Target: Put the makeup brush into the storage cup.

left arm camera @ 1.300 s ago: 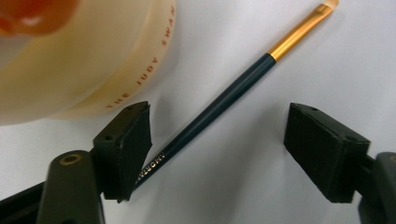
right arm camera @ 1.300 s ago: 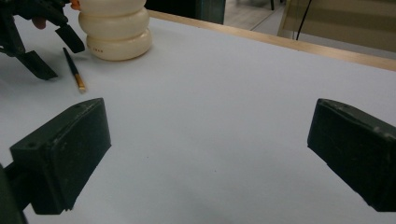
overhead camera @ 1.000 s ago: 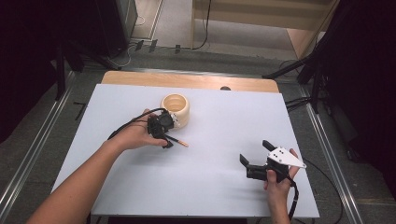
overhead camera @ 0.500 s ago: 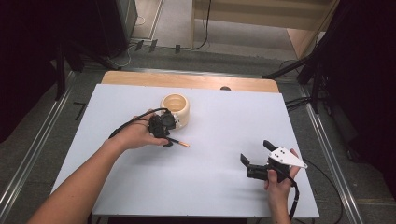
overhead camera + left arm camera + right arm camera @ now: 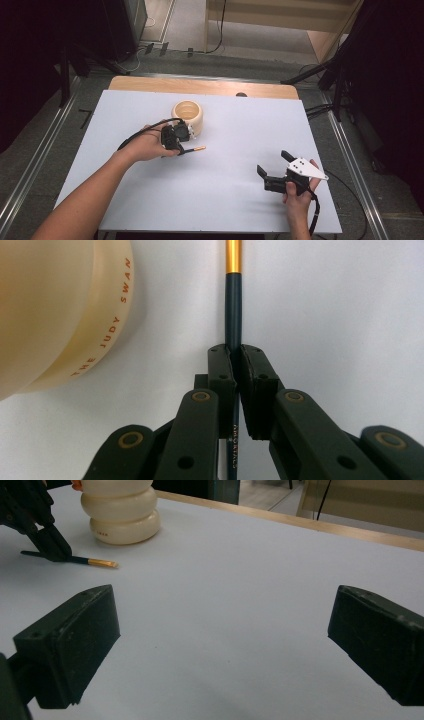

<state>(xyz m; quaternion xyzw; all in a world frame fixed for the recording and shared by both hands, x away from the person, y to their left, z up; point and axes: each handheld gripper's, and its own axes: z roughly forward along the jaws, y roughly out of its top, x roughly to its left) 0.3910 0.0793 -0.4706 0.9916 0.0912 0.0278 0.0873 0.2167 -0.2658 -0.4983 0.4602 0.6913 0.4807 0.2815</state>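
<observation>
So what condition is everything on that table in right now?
Slim dark pen with gold end: lying on the white table, clamped.
Cream ribbed holder: upright, open-topped.
Left gripper: shut on the pen.
Right gripper: jaws wide open, holding nothing.

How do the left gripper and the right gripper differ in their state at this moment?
The left gripper has its jaws shut on the dark pen with a gold end; the right gripper has its jaws wide open and holds nothing. The left gripper is beside the cream pot; the right gripper is apart from it, near the table's front right corner. Both have black jaws and are held low over the white table.
</observation>
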